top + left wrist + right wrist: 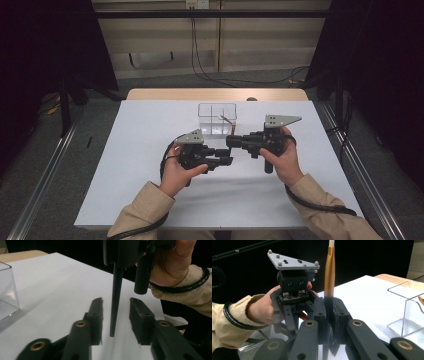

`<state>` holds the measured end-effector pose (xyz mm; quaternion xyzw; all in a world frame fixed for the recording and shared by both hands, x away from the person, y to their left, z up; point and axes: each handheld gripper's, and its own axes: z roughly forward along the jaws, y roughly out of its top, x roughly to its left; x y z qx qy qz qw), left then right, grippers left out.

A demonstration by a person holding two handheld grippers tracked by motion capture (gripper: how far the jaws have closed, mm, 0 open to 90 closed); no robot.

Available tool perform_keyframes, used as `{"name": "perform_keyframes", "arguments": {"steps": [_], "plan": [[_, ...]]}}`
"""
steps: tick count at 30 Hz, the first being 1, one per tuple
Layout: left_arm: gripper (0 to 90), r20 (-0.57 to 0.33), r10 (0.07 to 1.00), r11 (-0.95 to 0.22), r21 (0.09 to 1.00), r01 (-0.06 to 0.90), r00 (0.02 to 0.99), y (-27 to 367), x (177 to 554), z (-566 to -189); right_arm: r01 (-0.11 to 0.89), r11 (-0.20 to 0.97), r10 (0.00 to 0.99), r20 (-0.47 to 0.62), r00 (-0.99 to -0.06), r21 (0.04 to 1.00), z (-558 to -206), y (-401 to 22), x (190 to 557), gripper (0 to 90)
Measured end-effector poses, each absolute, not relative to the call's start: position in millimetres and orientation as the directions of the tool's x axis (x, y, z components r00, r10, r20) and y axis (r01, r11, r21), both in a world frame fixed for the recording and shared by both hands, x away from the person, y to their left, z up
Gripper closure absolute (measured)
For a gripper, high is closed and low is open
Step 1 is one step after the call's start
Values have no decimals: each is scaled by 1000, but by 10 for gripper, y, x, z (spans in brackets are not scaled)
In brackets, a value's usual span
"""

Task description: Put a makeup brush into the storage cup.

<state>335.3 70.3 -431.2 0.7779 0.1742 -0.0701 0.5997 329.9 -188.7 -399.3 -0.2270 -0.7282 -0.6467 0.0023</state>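
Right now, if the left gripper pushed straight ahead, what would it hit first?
The dark brush handle standing between its open jaws, gripped from above by the right gripper. Behind it, probably the right hand, though depth is unclear.

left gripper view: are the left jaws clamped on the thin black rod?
No: the thin black rod hangs between spread jaws, touching neither pad.

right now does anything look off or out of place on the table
Nothing stands out. The right gripper is shut on a brush, held upright, its dark handle hanging untouched between the left gripper's open jaws. The clear box stands upright, nothing spilled.
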Motion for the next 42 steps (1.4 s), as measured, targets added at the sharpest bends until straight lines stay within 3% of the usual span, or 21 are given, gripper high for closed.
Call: {"name": "perform_keyframes", "arguments": {"steps": [5, 8, 15, 21, 33, 42], "plan": [[392, -293, 211, -198, 922, 334, 933, 771, 3376, -4290, 330, 59, 330, 293, -897, 942, -3990, -1909, 3299, 838], [386, -288, 212, -196, 924, 329, 934, 818, 3369, -4270, 328, 57, 330, 293, -897, 943, -3987, -1915, 3298, 839], [186, -289, 235, -203, 919, 337, 928, 904, 3340, -4267, 317, 59, 328, 282, -902, 947, -3980, -1912, 3293, 839], [81, -288, 253, -202, 918, 342, 924, 970, 3328, -4252, 309, 63, 328, 272, -904, 949, -3982, -1905, 3288, 839], [6, -267, 289, -201, 922, 330, 919, 1183, 3314, -4242, 298, 70, 331, 260, -907, 952, -3976, -1926, 3291, 839], [0, -240, 314, -205, 928, 312, 919, 1368, 3295, -4229, 299, 69, 331, 261, -907, 952, -3980, -1936, 3300, 839]]}}
